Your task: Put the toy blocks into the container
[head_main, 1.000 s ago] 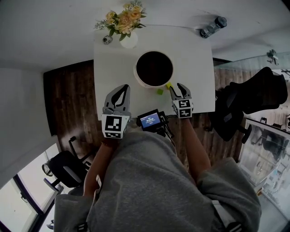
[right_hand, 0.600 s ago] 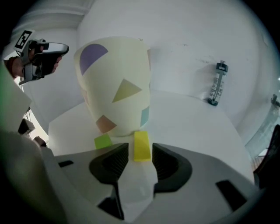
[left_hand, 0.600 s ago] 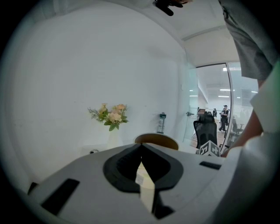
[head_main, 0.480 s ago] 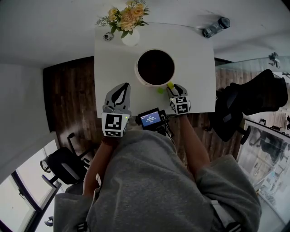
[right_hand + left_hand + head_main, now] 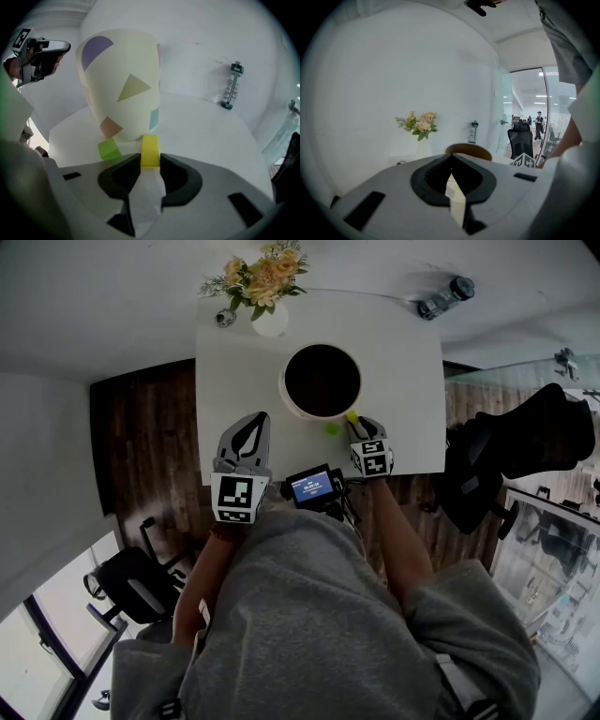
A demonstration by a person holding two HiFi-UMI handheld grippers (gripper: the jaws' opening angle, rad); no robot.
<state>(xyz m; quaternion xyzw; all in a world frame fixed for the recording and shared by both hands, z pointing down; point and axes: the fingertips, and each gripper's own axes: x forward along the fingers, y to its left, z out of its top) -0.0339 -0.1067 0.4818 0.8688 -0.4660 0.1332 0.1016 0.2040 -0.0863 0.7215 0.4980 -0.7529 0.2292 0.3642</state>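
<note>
Now our right tool (image 5: 150, 161), jaws just closing, pinches the yellow block (image 5: 150, 147) on the tabletop (image 5: 211, 136) by the container (image 5: 123, 79), a green block (image 5: 108, 150) just beside; our left tool (image 5: 451, 157) is pressed together, empty.

Person wears a loose grey sweatshirt (image 5: 319, 615), with sleeves stopping short of the wrists. Left gripper (image 5: 253, 420): pale grey plastic shell, black liners round a teardrop-shaped opening, and a white cube with black square markers (image 5: 234, 500) at the near end. Right gripper (image 5: 359, 425): same grey shell and black liners, with its own marker cube (image 5: 372, 457). Its jaws have just been closing, with a small yellow toy block (image 5: 150, 151) between them. Both shells have dark rectangular slots. A small black box with a blue lit screen (image 5: 311, 488) is at the chest, with black cables (image 5: 349, 510) just right of it.
</note>
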